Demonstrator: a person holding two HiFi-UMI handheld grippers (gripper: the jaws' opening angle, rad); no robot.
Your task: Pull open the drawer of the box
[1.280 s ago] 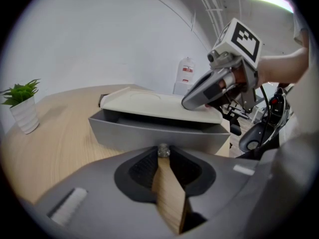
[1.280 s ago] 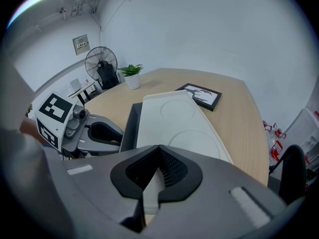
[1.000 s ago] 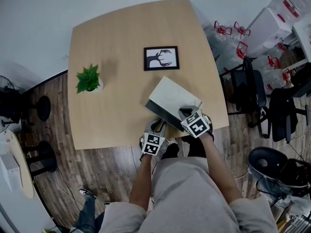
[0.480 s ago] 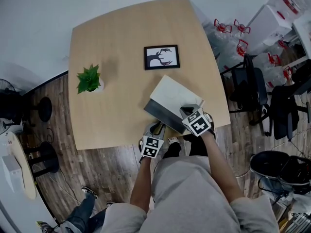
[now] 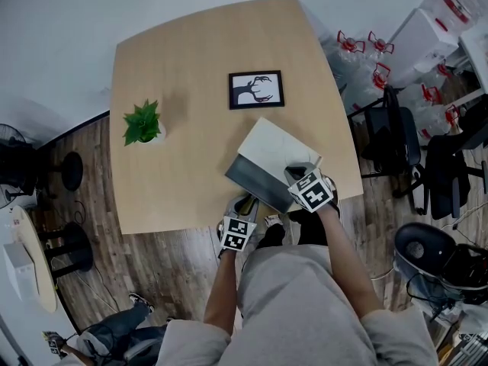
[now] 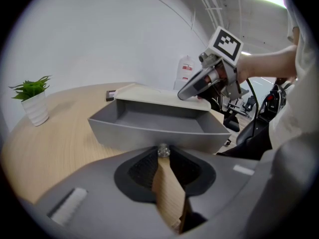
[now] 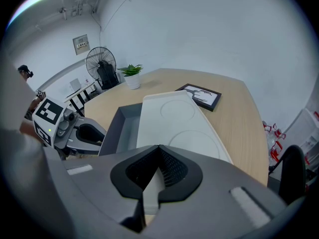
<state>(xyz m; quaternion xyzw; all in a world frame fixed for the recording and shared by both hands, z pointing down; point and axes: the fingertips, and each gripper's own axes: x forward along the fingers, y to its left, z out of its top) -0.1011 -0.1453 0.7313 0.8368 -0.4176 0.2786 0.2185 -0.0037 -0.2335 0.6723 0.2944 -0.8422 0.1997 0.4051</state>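
On wooden table: left gripper clamped on knob of open drawer; right gripper closed, atop box.

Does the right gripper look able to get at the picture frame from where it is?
Probably yes. The right gripper sits on the box top, jaws together, and the frame lies just beyond the box, with only bare table between them; nothing seems to block the way.

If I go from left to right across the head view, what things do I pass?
potted plant → picture frame → right gripper → black chair
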